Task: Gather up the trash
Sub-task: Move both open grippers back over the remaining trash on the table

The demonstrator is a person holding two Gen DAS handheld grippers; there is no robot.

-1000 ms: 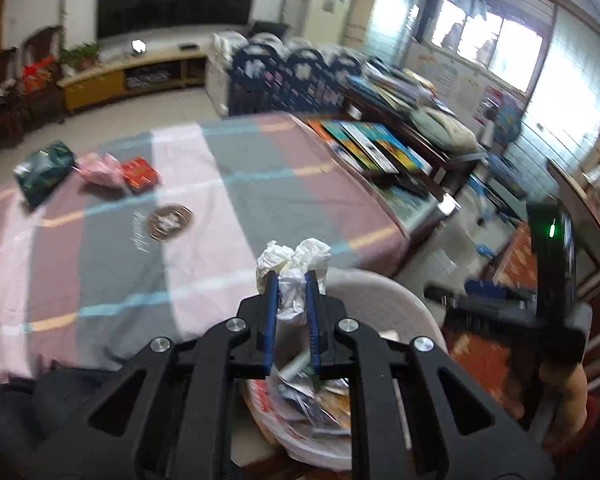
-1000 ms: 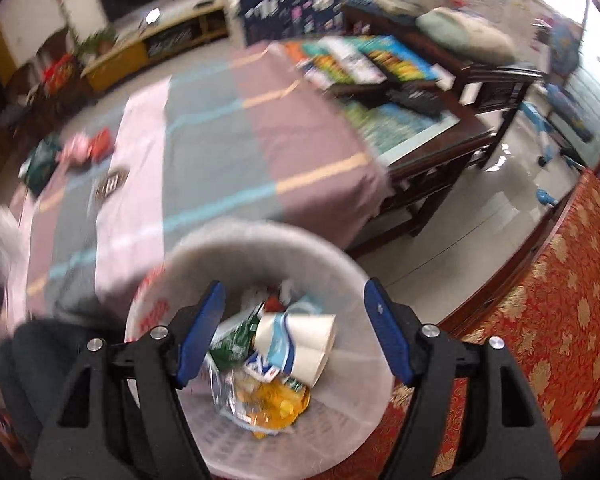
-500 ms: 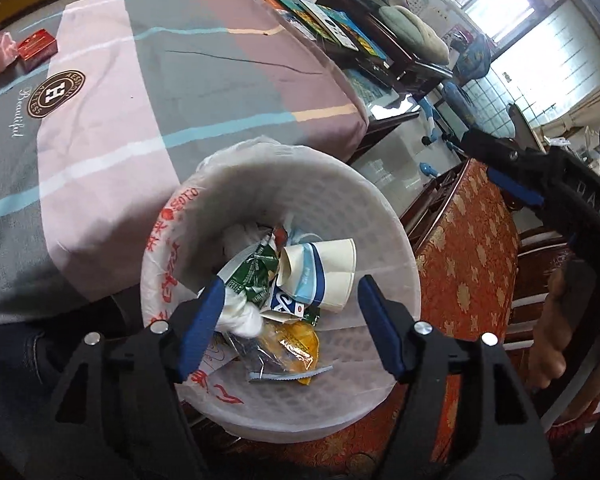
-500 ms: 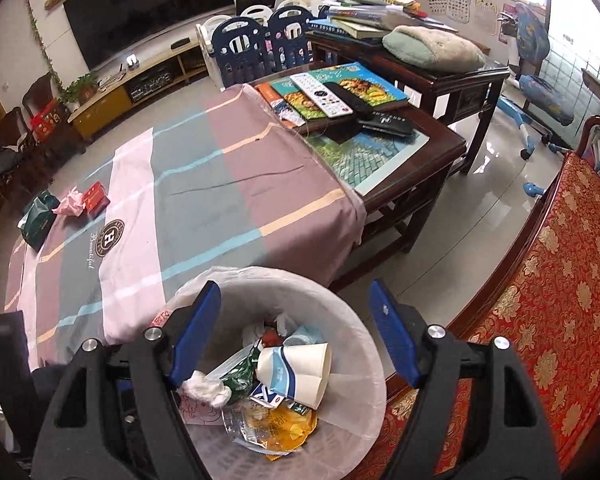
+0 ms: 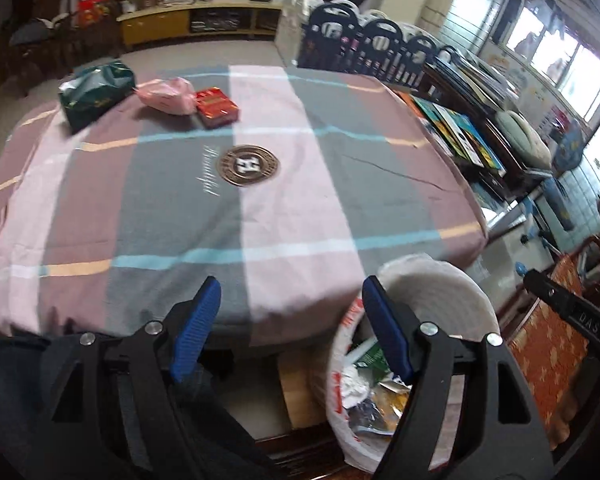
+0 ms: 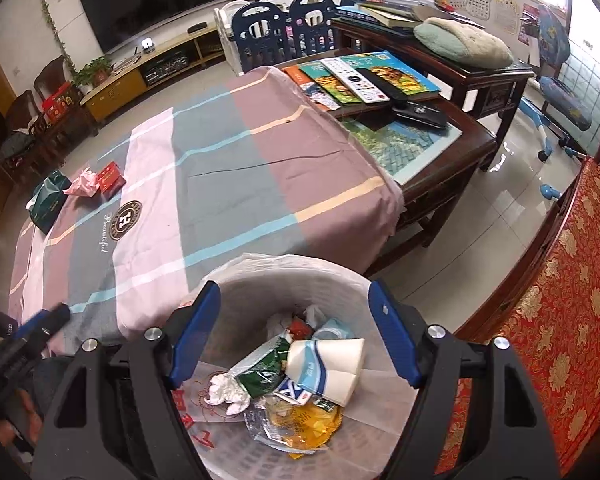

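Striped cloth in mauve, grey, pink and pale blue covers the tabletop, which fills the middle of the left wrist view and the centre left of the right wrist view; a round brown emblem sits on a pink stripe near the middle. Next in size, a white bin lined with a thin plastic bag stands just beside the near edge of the tabletop, at the bottom centre of the right wrist view and the lower right of the left wrist view. Inside it lie the collected pieces: a white paper cup with a blue band, a green wrapper, a yellow packet and a crumpled white tissue. The left gripper hangs over the near edge of the tabletop with its blue-padded fingers wide apart; its jaws have just been opening and nothing lies between them. The right gripper is over the bin, jaws spread wide, gripping nothing. Toward the far corner of the tabletop, upper left in both views, remain a dark green pack, a crumpled pink wrapper touching it, and a small red box just beside the pink one.
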